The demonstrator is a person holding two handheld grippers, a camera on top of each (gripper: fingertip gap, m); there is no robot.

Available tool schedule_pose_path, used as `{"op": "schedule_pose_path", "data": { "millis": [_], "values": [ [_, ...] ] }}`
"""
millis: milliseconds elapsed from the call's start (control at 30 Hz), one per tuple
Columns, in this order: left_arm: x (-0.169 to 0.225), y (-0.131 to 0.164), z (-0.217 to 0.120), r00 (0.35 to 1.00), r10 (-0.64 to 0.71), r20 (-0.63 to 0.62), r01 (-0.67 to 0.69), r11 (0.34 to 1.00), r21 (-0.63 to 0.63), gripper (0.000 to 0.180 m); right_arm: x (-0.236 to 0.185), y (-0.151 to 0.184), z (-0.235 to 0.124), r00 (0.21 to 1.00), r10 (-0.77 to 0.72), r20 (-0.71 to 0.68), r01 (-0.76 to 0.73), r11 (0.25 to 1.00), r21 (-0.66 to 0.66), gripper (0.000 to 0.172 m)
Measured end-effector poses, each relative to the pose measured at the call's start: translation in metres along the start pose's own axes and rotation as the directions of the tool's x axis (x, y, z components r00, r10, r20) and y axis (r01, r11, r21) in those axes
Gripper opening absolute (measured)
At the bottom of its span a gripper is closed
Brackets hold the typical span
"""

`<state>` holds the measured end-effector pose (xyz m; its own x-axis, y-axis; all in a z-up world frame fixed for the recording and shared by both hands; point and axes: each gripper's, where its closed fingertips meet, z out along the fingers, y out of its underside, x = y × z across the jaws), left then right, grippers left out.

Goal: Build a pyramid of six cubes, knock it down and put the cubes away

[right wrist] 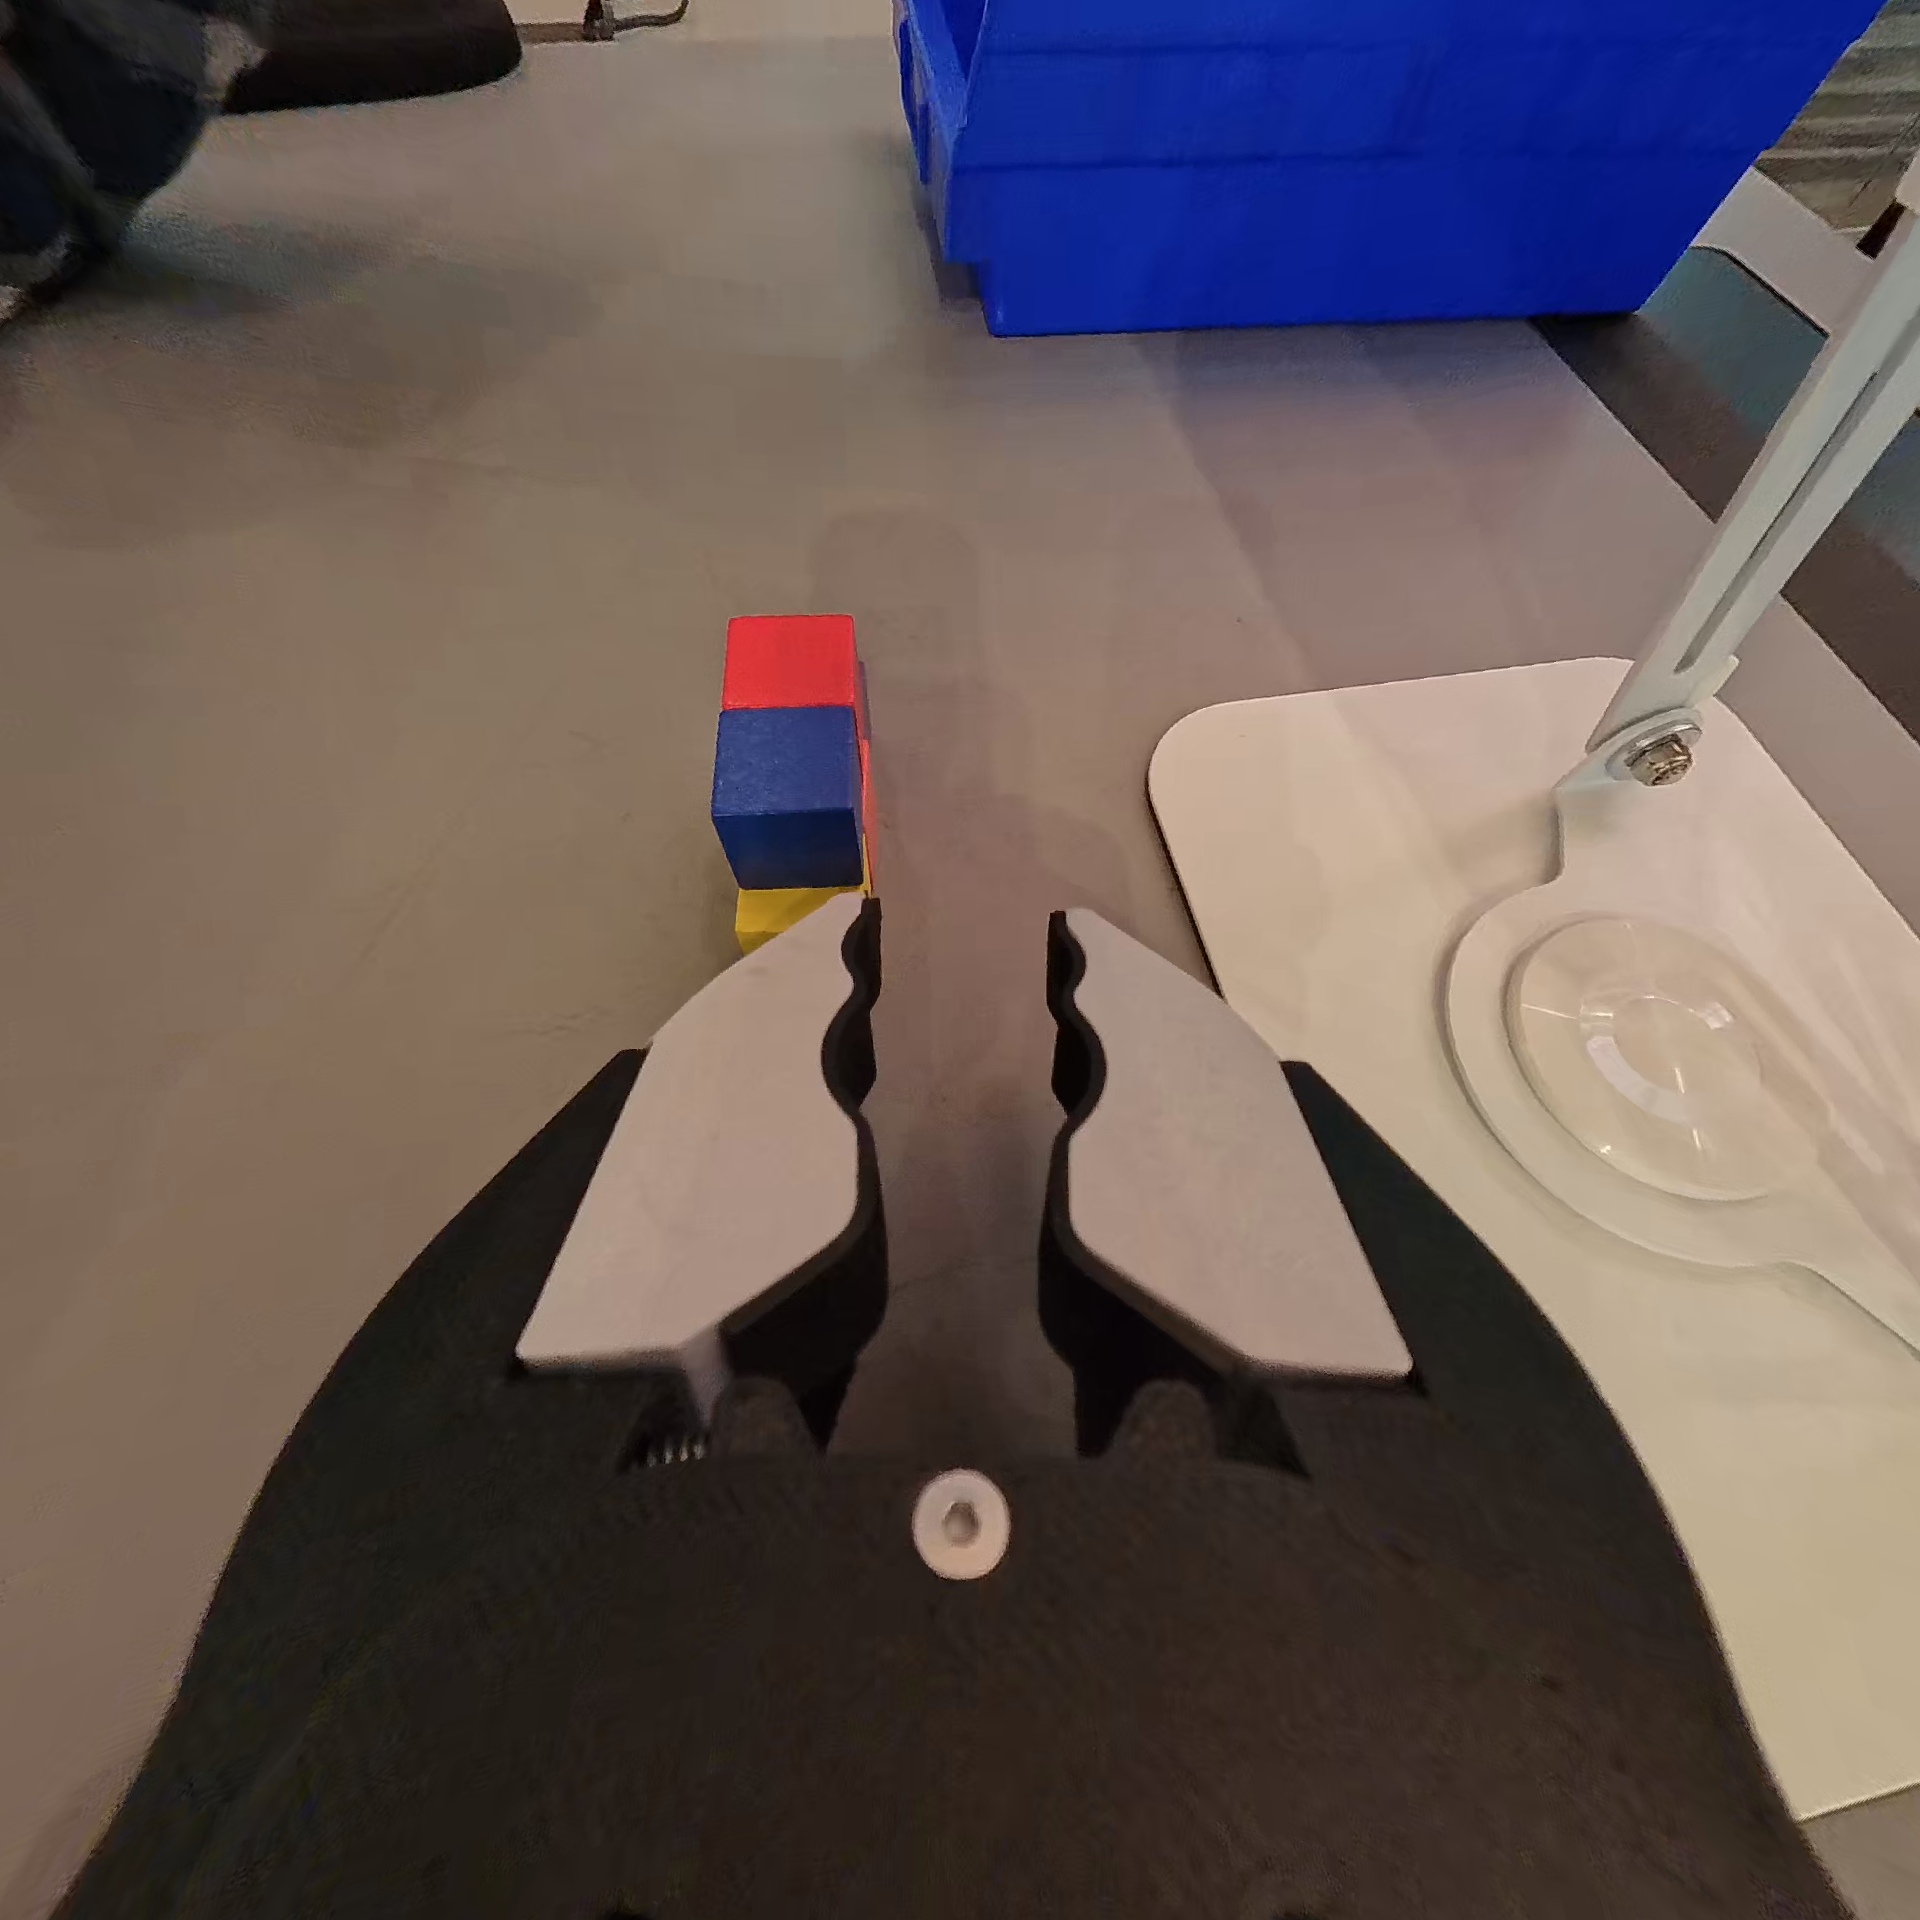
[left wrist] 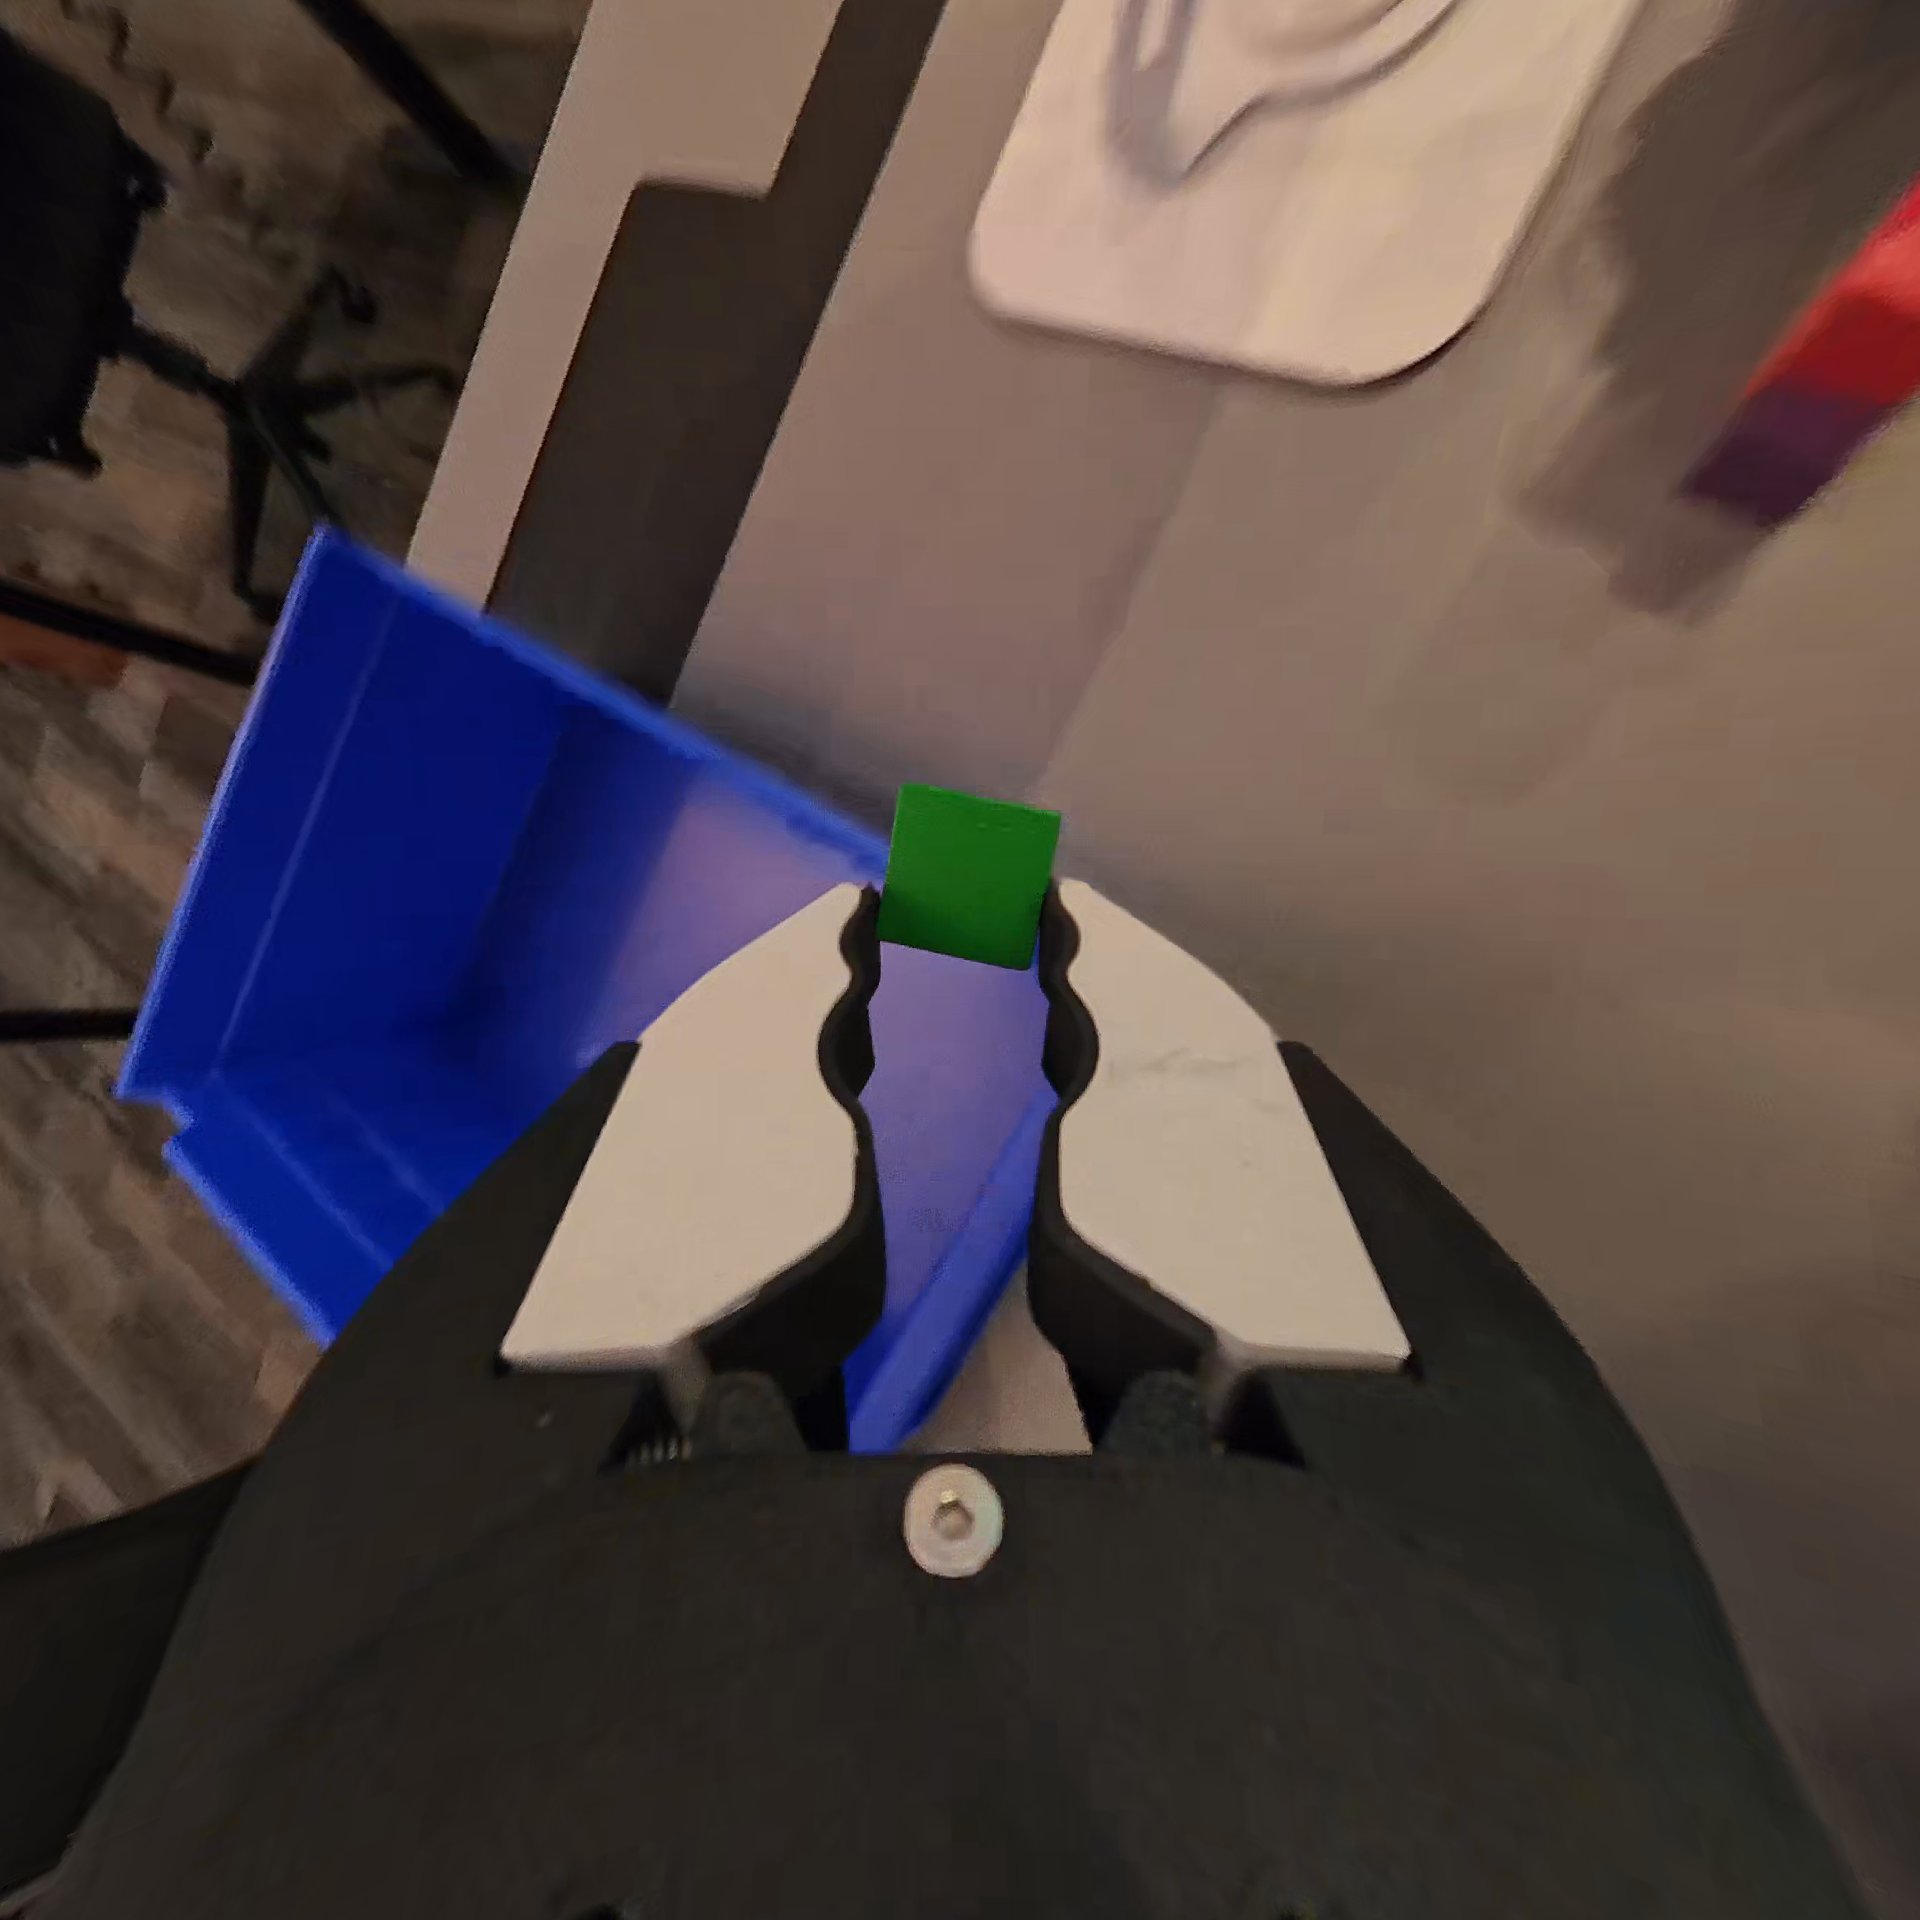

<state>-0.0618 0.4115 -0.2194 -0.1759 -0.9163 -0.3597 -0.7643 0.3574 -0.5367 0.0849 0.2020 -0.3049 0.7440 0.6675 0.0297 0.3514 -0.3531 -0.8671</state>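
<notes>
My left gripper [left wrist: 961, 914] is shut on a green cube [left wrist: 966, 878], pinched between both fingertips and held in the air over the blue bin [left wrist: 416, 914]. In the right wrist view, a stack of cubes stands on the grey table: a red cube [right wrist: 790, 660], a blue cube [right wrist: 788, 795] and a yellow cube [right wrist: 774, 920] partly hidden by my left finger. My right gripper [right wrist: 964, 925] is open and empty, just right of the stack. The stack shows blurred at the far right of the left wrist view [left wrist: 1829, 364].
The blue bin also stands at the back right of the table in the right wrist view [right wrist: 1351, 208]. A white stand base [right wrist: 1403, 935] with a slanted arm [right wrist: 1787, 468] lies at the right. It also shows in the left wrist view [left wrist: 1278, 208]. A dark object [right wrist: 364, 52] lies at the table's far left.
</notes>
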Motion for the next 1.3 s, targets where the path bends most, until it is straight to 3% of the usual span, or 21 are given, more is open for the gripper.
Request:
{"op": "schedule_pose_path", "data": {
  "millis": [200,400,600,733,1300],
  "values": [
    [0.108,-0.070,0.016,0.978,0.163,-0.129,-0.159,0.986,0.045,0.029,0.000,-0.001,0.000,1.000,-0.009,-0.010,0.009,1.000,0.003,0.028],
    [0.169,-0.114,0.040,0.928,0.266,-0.261,-0.257,0.964,0.068,0.028,0.004,-0.004,-0.004,1.000,0.022,-0.013,-0.021,0.999,0.039,0.027],
    [0.185,-0.127,0.060,0.898,0.295,-0.326,-0.290,0.955,0.065,0.028,0.004,-0.004,-0.004,1.000,0.019,-0.015,-0.018,0.999,0.038,0.027],
    [0.186,-0.115,0.071,0.886,0.310,-0.344,-0.328,0.945,0.007,0.028,0.004,-0.005,-0.004,1.000,0.024,-0.013,-0.024,0.999,0.043,0.027],
    [0.194,-0.113,0.075,0.878,0.296,-0.376,-0.319,0.948,0.000,0.028,0.004,-0.005,-0.002,1.000,0.020,-0.008,-0.020,0.999,0.038,0.027]
  ]
}}
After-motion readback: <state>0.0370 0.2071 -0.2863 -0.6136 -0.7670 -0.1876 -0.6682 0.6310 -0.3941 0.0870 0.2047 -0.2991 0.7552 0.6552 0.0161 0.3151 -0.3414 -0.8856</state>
